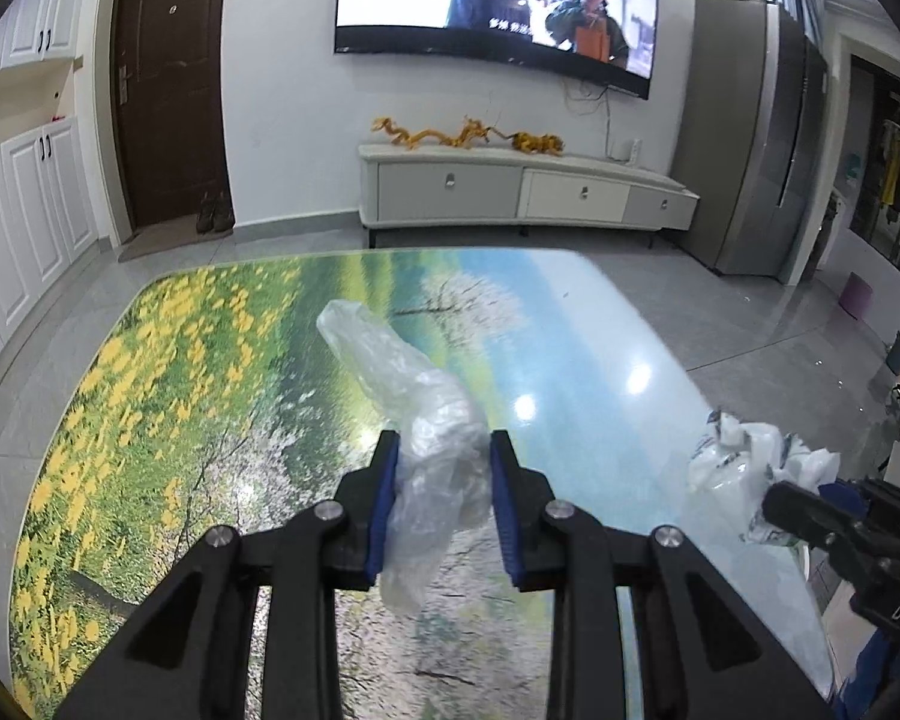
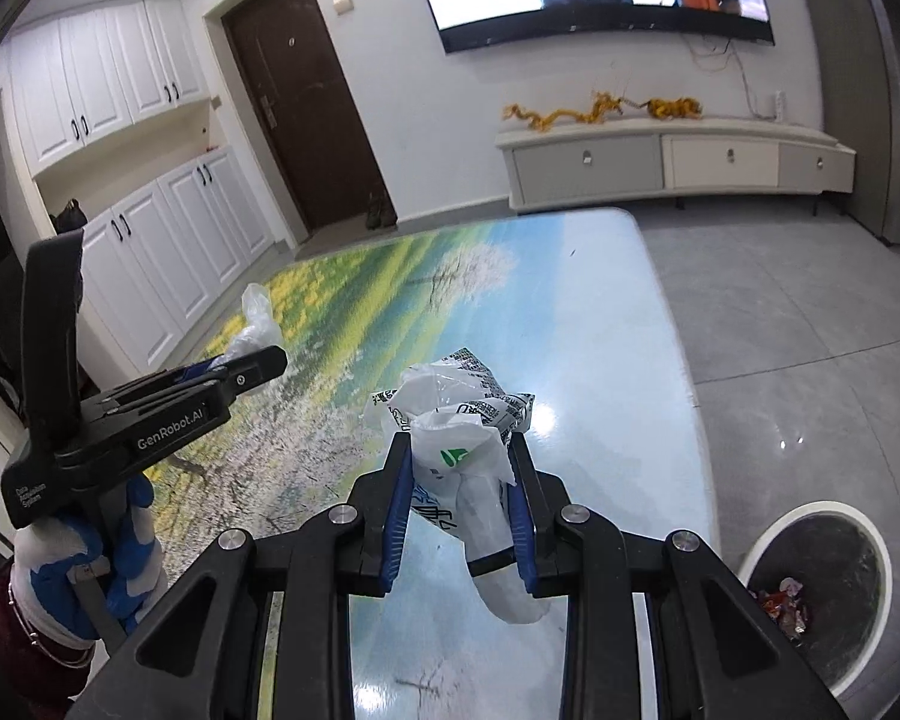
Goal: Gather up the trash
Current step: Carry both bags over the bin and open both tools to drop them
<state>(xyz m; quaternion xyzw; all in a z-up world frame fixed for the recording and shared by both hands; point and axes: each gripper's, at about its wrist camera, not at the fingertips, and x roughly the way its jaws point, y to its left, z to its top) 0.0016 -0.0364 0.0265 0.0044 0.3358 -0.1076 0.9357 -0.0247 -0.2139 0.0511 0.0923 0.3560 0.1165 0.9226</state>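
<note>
The table [image 2: 642, 324], printed with a meadow and sky, fills the middle of both views, its far edge at twelve o'clock with bare grey floor [image 2: 798, 312] beyond. A trash bin [image 2: 762, 546] stands on the floor at four o'clock in the right wrist view, just past the table's right edge. The left gripper [image 1: 443, 450] is clamped on a clear plastic bag [image 1: 414, 396] that sticks out toward eleven o'clock. The right gripper [image 2: 459, 450] pinches a crumpled white printed bag [image 2: 456, 420] between its blue pads
</note>
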